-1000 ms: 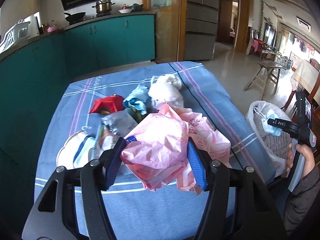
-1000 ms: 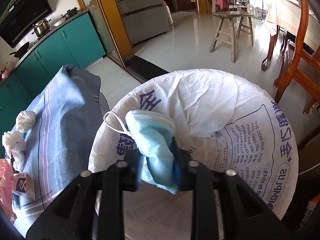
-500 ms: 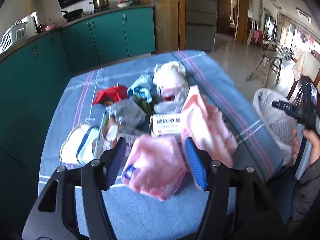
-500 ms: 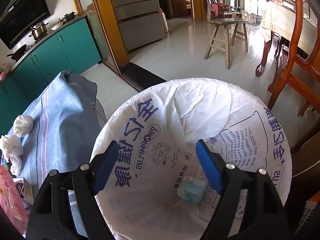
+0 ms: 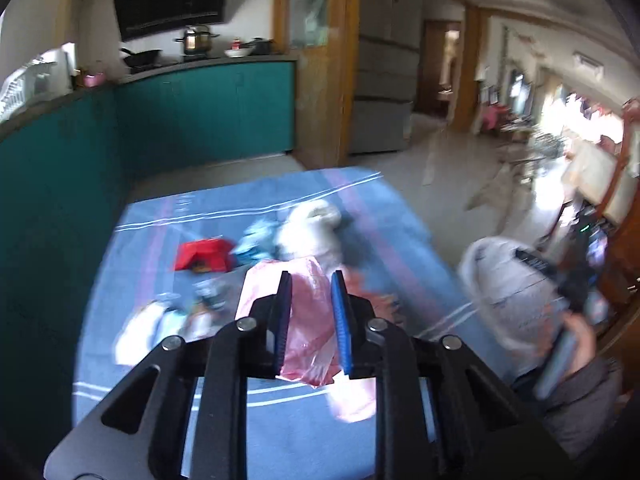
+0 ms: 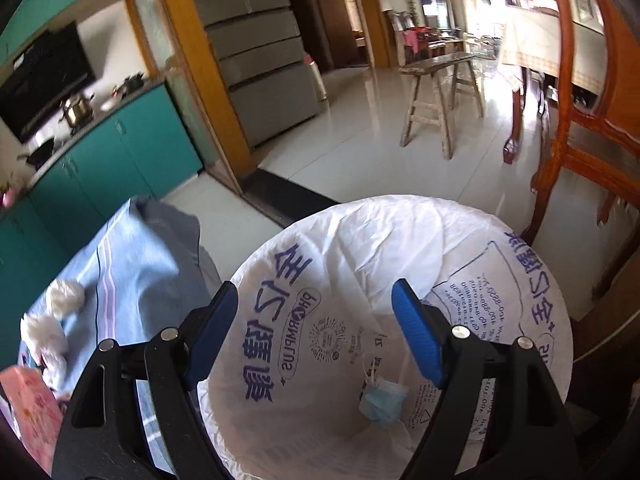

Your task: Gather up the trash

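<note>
Your left claw (image 5: 308, 280), black with blue pads, pinches a translucent pink plastic bag (image 5: 306, 320), and your right claw (image 6: 314, 304) wears the same black and blue. The surface (image 5: 160, 360) is covered in blue cloth with white and pink stripes. The trash bag (image 6: 400, 248) is white with dark blue print, a pale blue mask (image 6: 382, 400) inside, and behind stand teal cabinets (image 5: 208, 112).

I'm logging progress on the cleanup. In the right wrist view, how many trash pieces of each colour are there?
White: 2, a far wad and a near wad on the cloth
Blue: 1, the face mask in the trash bag
Pink: 1, a wrapper at the left edge
Total: 4
</note>
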`<state>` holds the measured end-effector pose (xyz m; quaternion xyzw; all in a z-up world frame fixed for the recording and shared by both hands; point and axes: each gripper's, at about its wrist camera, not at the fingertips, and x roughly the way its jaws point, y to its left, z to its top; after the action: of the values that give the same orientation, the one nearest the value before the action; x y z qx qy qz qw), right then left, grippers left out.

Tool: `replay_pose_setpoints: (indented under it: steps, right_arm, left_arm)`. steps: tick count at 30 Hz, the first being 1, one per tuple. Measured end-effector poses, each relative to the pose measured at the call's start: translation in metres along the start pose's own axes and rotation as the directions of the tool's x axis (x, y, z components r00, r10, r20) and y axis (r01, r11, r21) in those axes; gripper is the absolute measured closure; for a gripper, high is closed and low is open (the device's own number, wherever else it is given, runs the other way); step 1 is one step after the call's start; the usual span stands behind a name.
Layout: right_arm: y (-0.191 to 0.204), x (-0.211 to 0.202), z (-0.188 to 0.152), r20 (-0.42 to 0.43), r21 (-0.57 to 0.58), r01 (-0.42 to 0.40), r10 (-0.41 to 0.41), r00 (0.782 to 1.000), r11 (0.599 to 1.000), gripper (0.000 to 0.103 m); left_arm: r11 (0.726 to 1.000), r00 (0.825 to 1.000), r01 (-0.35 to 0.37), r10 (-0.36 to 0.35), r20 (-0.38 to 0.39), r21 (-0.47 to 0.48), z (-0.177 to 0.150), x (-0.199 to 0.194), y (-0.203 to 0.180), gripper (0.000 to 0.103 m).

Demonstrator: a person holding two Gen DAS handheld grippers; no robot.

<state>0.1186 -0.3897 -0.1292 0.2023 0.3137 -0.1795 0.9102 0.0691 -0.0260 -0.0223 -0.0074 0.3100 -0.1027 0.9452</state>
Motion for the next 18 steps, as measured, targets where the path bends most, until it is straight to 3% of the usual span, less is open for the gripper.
replay_pose_setpoints:
  steps: [2, 6, 10, 12, 13, 14, 15, 16, 18]
  right_arm:
    - [-0.008, -0.009, 0.003, 0.052, 0.051, 0.028, -0.030, 0.998, 0.998, 0.025]
    - [-0.032, -0.034, 0.006, 0.183, 0.194, 0.058, -0.094, 0.979, 0.979, 0.023]
    - [-0.049, -0.047, 0.005, 0.249, 0.271, 0.067, -0.138, 0.959, 0.960, 0.022]
    - [-0.054, -0.054, 0.004, 0.291, 0.296, 0.071, -0.160, 0.943, 0.953, 0.022]
    - [-0.057, -0.057, 0.004, 0.307, 0.304, 0.069, -0.167, 0.937, 0.950, 0.022]
    - [-0.059, -0.060, 0.004, 0.326, 0.313, 0.068, -0.174, 0.929, 0.947, 0.021]
    - [-0.060, -0.062, 0.003, 0.336, 0.315, 0.068, -0.178, 0.925, 0.947, 0.020]
    - [-0.061, -0.061, 0.004, 0.340, 0.313, 0.071, -0.181, 0.923, 0.947, 0.018]
    - [-0.061, -0.058, 0.004, 0.329, 0.304, 0.070, -0.173, 0.928, 0.950, 0.018]
  left_arm:
    - [0.995, 0.995, 0.095, -0.095, -0.010, 0.004, 0.009, 0.006, -0.019, 0.082]
    - [0.964, 0.971, 0.239, -0.235, -0.051, 0.120, 0.018, 0.044, -0.093, 0.082]
    - [0.903, 0.906, 0.411, -0.389, -0.164, 0.128, 0.012, 0.103, -0.164, 0.082]
    - [0.882, 0.888, 0.448, -0.420, -0.186, 0.146, 0.005, 0.125, -0.190, 0.080]
    - [0.868, 0.874, 0.474, -0.443, -0.200, 0.150, 0.001, 0.136, -0.202, 0.066]
    - [0.862, 0.868, 0.484, -0.452, -0.207, 0.149, -0.001, 0.142, -0.208, 0.041]
    - [0.867, 0.873, 0.475, -0.444, -0.202, 0.151, -0.003, 0.147, -0.212, 0.032]
    - [0.881, 0.890, 0.447, -0.419, -0.181, 0.158, -0.003, 0.147, -0.211, 0.027]
    - [0.897, 0.912, 0.405, -0.384, -0.145, 0.176, 0.002, 0.139, -0.203, 0.022]
